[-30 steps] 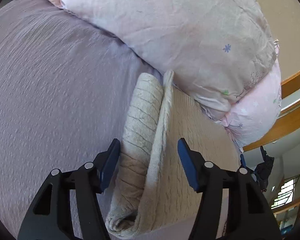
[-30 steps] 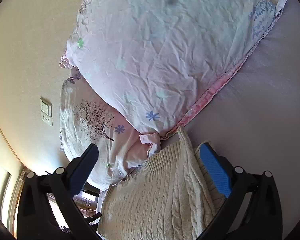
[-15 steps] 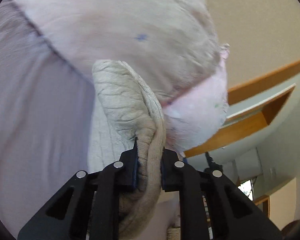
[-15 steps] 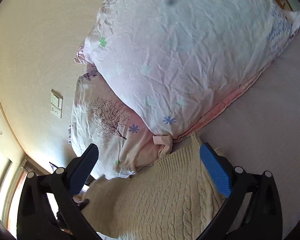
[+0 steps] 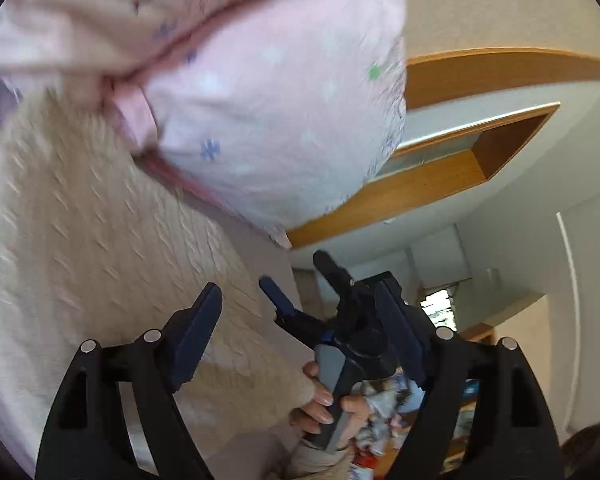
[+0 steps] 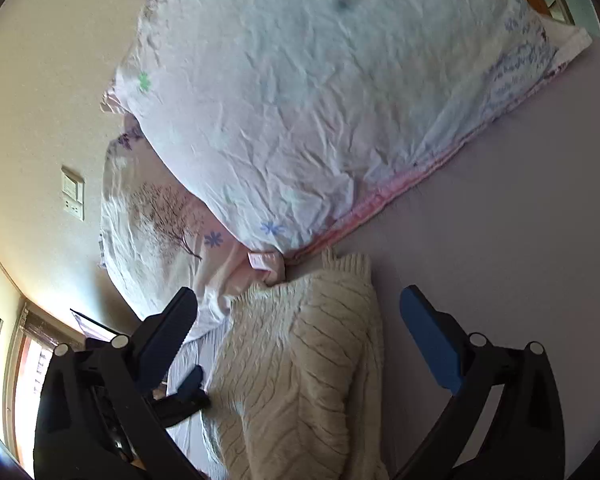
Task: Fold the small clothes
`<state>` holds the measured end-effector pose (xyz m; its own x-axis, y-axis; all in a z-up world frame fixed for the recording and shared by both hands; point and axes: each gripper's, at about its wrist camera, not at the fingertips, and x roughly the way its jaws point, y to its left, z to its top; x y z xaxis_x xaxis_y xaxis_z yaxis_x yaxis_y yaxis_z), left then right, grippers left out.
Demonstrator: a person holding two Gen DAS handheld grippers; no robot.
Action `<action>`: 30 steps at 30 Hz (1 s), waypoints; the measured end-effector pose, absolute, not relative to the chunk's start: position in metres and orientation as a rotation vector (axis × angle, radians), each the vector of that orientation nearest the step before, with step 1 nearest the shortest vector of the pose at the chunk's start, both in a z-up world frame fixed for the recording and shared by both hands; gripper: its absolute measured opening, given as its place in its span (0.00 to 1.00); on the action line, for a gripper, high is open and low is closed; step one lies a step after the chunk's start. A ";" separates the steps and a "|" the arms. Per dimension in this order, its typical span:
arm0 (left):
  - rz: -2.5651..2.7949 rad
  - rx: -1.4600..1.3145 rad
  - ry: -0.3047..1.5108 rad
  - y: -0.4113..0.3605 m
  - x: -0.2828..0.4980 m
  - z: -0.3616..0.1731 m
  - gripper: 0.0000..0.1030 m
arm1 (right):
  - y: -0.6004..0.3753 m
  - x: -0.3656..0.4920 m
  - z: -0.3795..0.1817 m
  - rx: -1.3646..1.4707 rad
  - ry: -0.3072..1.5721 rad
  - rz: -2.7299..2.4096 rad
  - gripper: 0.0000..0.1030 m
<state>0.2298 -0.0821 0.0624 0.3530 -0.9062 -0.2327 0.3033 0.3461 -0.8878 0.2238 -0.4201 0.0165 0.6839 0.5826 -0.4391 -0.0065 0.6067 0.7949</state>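
A cream cable-knit sweater (image 5: 84, 240) lies folded on the lilac bed sheet (image 6: 520, 220), its far end against the pillows. It also shows in the right wrist view (image 6: 300, 360). My left gripper (image 5: 300, 332) is open and empty, over the sweater's right edge. My right gripper (image 6: 296, 340) is open and empty, with the sweater lying between its fingers. The right gripper also shows in the left wrist view (image 5: 300, 292), held in a hand beside the sweater. A dark finger of the left gripper (image 6: 190, 384) shows at the sweater's left edge.
Two stacked floral pillows (image 6: 320, 100) lie at the head of the bed, also in the left wrist view (image 5: 260, 100). A wall with a switch plate (image 6: 73, 193) is behind them. A wooden door frame (image 5: 440, 184) and a cluttered room lie past the bed.
My left gripper closed on the folded sweater edge, carried it over, then opened and let it go. The sweater now lies folded narrower. My right gripper stayed open.
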 end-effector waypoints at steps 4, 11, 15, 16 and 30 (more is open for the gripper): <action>-0.601 -0.606 0.877 -0.035 0.221 0.068 0.89 | -0.404 0.237 -0.008 0.845 0.930 0.405 0.98; -0.566 -0.567 1.072 -0.037 0.223 0.009 0.88 | -0.381 0.240 -0.027 0.797 1.013 0.433 0.69; -0.571 -0.619 1.018 -0.051 0.221 -0.002 0.70 | -0.380 0.239 -0.037 0.863 1.011 0.470 0.39; -0.581 -0.626 1.012 -0.050 0.220 0.000 0.65 | -0.380 0.239 -0.037 0.867 1.005 0.474 0.38; -0.375 -0.335 0.813 0.050 0.168 0.063 0.53 | -0.303 0.225 0.002 0.622 0.925 0.618 0.64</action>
